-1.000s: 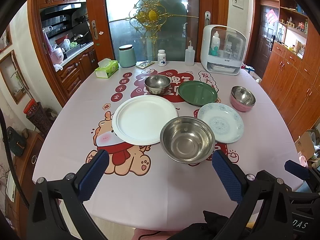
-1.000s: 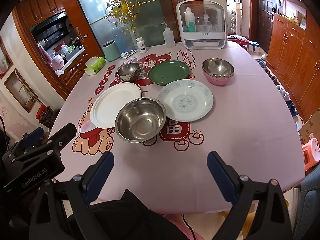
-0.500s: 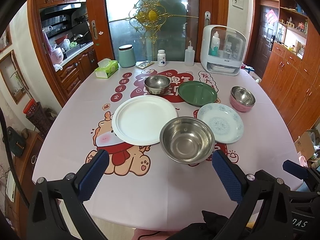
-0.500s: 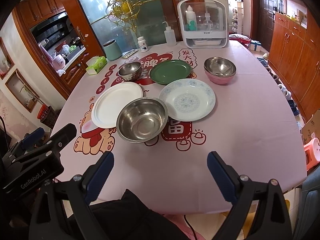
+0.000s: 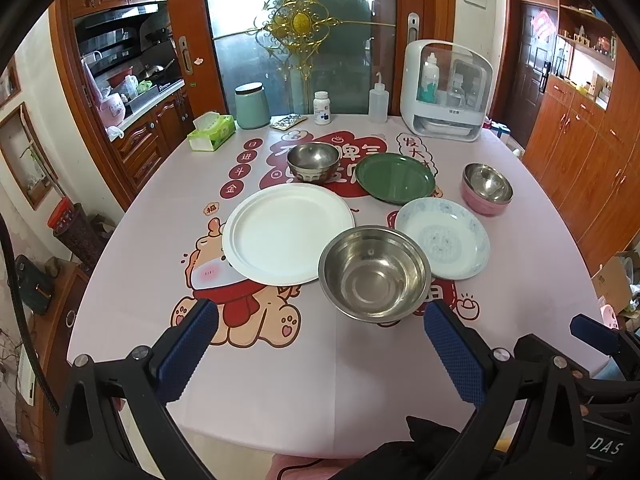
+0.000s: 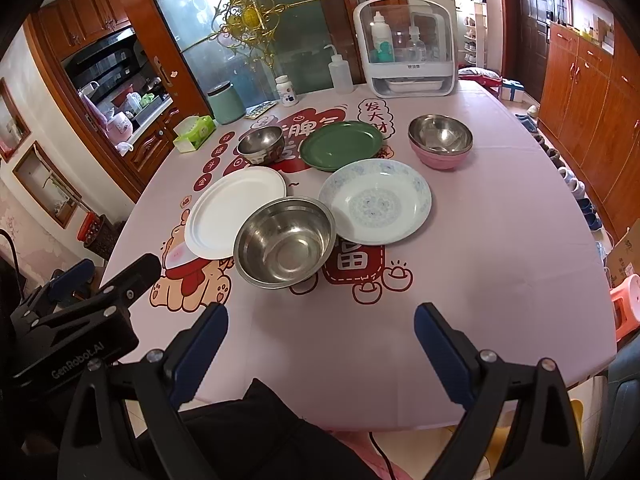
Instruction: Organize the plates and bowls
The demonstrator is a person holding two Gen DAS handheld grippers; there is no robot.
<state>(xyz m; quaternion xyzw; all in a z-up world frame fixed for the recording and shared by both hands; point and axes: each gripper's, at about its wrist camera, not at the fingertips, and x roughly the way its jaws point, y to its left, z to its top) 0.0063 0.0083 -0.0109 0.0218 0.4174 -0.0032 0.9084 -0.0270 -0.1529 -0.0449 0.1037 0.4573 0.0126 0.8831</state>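
Observation:
On the pink table lie a white plate (image 5: 288, 232), a large steel bowl (image 5: 374, 274) overlapping its right edge, a blue-patterned plate (image 5: 442, 238), a green plate (image 5: 394, 178), a small steel bowl (image 5: 313, 161) and a steel bowl nested in a pink bowl (image 5: 486, 188). The same dishes show in the right wrist view: white plate (image 6: 234, 210), large steel bowl (image 6: 285, 242), patterned plate (image 6: 376, 200), green plate (image 6: 340, 149), small bowl (image 6: 260, 144), pink bowl stack (image 6: 439, 140). My left gripper (image 5: 320, 322) and right gripper (image 6: 320, 318) are open and empty, hovering over the table's near edge.
At the table's far side stand a white sterilizer box (image 5: 446, 90), a squeeze bottle (image 5: 378, 102), a pill bottle (image 5: 322, 107), a green canister (image 5: 252, 106) and a tissue box (image 5: 212, 132). Wooden cabinets (image 5: 592, 128) line the right wall. The left gripper's body (image 6: 72, 320) shows at the right view's lower left.
The right gripper has drifted slightly forward and up toward the dishes. The left gripper has barely moved. No dish has moved.

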